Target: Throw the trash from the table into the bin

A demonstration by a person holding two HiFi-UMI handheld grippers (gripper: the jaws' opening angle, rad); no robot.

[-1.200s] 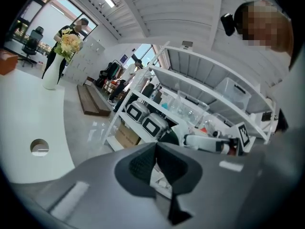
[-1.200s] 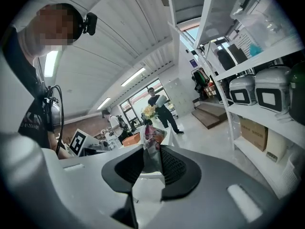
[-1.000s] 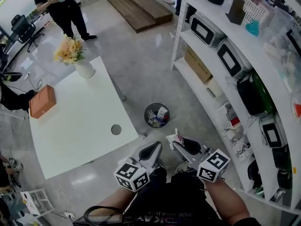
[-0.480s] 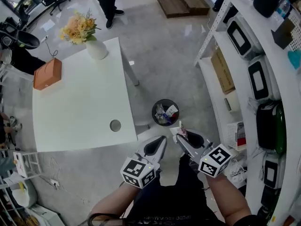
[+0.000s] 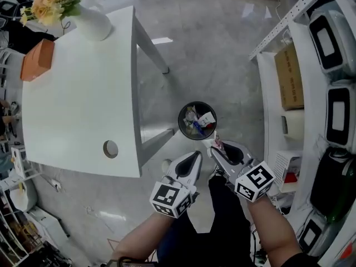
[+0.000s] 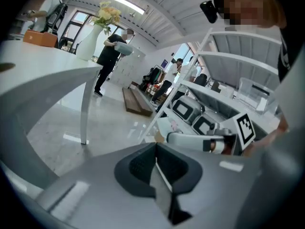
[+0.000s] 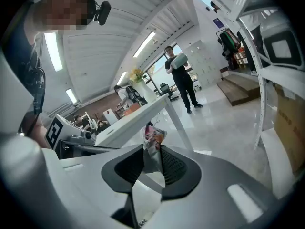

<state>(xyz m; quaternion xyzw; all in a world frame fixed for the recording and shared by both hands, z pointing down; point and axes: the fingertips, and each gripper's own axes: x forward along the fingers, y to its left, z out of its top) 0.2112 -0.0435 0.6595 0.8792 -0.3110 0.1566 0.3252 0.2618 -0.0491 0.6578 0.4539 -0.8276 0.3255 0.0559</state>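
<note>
Seen from above, a person stands on a glossy grey floor (image 5: 222, 49) with a hand-held gripper in each hand, both reaching forward side by side. The right hand-held gripper (image 5: 216, 148) is clamped on a small crumpled plastic wrapper with pink and red print (image 5: 214, 142). In the right gripper view the wrapper is pinched between the two black ribbed pads and sticks up past the tips. The left hand-held gripper (image 5: 193, 156) is closed and empty, with its dark pads meeting along a thin seam in its own view. Straight ahead of both tips is a small round black bin (image 5: 180, 120) standing on the floor. It already holds a jumble of coloured packets and paper. The held wrapper sits just beside the bin's rim on the side nearest the person. To the left is a white rectangular surface (image 5: 78, 99) with a round cable hole (image 5: 110, 148) near its front edge. At its far end are a white vase of yellow and peach flowers (image 5: 92, 24) and an orange box (image 5: 38, 60). To the right runs white metal shelving (image 5: 308, 88) loaded with black-and-white appliances and a brown carton.
</note>
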